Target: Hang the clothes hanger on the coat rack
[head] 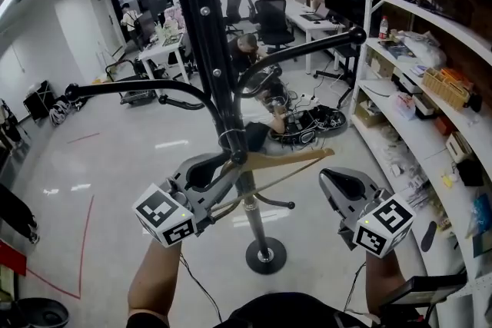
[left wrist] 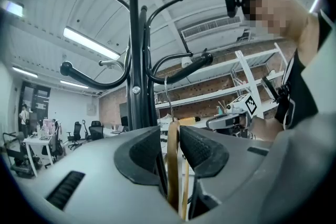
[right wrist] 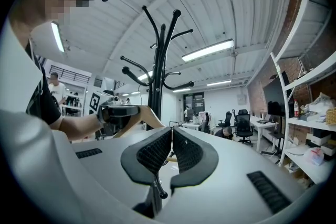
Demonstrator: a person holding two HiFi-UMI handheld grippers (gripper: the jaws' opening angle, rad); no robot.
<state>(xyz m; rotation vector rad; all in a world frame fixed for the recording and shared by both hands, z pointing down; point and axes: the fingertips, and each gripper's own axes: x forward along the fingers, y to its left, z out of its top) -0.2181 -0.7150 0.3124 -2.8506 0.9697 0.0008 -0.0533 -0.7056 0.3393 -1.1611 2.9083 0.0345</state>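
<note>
Head view looks down on a pale wooden clothes hanger with a curved top bar and a straight lower bar, lying tilted beside the black pole of the coat rack. Its near end is lost behind the left gripper and its far end points off to the right. In the left gripper view the wood stands edge-on as a narrow tan strip, and a thin metal hook rises from it to the underside of the rack's lower right branch, close beside the pole; whether the wire actually bears on that branch cannot be made out. The left gripper's ribbed jaws stand apart with the wooden strip between them: a dark gap shows along the left pad, and the right pad is very close to the wood, so the jaws bracket the hanger rather than pinch it. The right gripper hovers just right of the hanger's far end, not touching it, its two jaws drawn together with nothing between them. From the right gripper view the hanger's shoulder shows just past the left gripper's tip, in front of the rack.
</note>
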